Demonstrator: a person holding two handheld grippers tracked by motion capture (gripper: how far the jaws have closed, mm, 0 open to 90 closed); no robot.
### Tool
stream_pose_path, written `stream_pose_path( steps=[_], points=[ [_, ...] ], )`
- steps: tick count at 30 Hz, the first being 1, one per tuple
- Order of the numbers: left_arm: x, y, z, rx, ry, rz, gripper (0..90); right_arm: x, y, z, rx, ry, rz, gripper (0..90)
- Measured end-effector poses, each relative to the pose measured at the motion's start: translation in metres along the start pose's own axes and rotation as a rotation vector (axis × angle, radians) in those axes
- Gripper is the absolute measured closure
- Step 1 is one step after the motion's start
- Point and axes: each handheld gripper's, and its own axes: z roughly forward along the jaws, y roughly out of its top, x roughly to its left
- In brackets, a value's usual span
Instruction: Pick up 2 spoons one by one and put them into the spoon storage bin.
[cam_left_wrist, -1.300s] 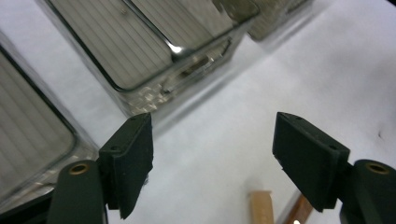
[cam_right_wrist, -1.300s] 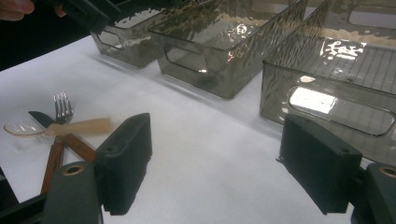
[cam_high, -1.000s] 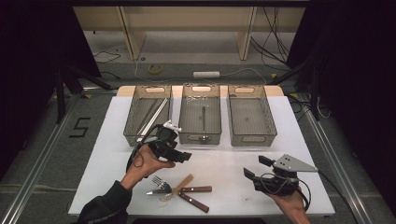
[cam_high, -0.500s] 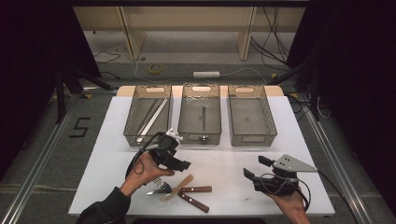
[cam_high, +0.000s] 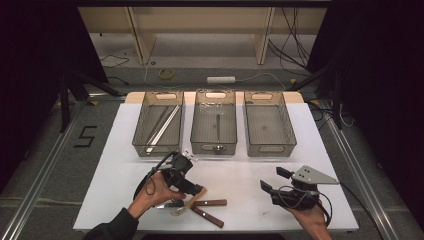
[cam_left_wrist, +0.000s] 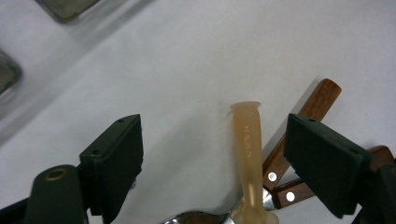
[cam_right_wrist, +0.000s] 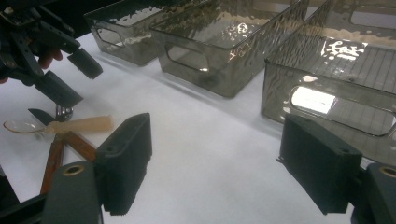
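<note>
The left claw (cam_high: 192, 186) stands wide open with nothing between its jaws, and in the left gripper view the pale plastic spoon handle (cam_left_wrist: 250, 154) lies on the worktop in the gap between them, nearer one jaw than the other. A second ago this claw hung farther off, close to the near rim of the left bin (cam_high: 160, 124); it has since dropped toward the near edge of the worktop (cam_high: 240, 175) and now sits right over the small heap of cutlery, so the reach looks done and a pinch on the pale handle seems the step in hand. Under that handle lie two wooden-handled knives (cam_high: 210, 202), crossed, and a metal fork (cam_right_wrist: 63, 112) peeks out beside them, all touching or overlapping. The left hand (cam_high: 150, 195) comes in from the near edge, wrist bent so the claw points down and to the right at the heap. The right claw (cam_high: 270, 182) is likewise wide open and holds nothing; it has kept its place at the near right, well apart from the cutlery, cradled from below by the right hand (cam_high: 312, 217) and aimed toward the left. The middle bin (cam_high: 215, 122) and the right bin (cam_high: 269, 122) stand at the far side of the worktop.
</note>
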Motion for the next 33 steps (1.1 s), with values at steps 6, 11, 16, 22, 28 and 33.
stream_pose_path(
  steps=[6, 11, 16, 22, 28, 33],
  points=[
    [-0.006, -0.002, 0.009, 0.033, -0.004, 0.011, 19.8, 0.0, 0.0, 0.0, 0.001, 0.0, 0.0, 26.1],
    [-0.008, -0.003, 0.013, 0.044, -0.017, 0.025, 28.6, 0.0, 0.0, 0.0, 0.001, 0.0, 0.0, 26.2],
    [-0.011, -0.004, 0.018, 0.055, -0.013, 0.038, 38.6, -0.001, 0.0, 0.0, 0.003, 0.001, -0.002, 26.2],
    [-0.014, -0.004, 0.023, 0.062, -0.024, 0.054, 49.2, -0.001, 0.0, 0.001, 0.003, 0.0, -0.003, 26.1],
    [-0.015, -0.005, 0.027, 0.077, -0.032, 0.061, 57.7, -0.001, 0.0, 0.001, 0.005, 0.001, -0.002, 26.2],
    [-0.016, -0.006, 0.029, 0.085, -0.035, 0.065, 62.5, -0.001, 0.0, 0.0, 0.004, 0.0, -0.003, 26.2]
  ],
)
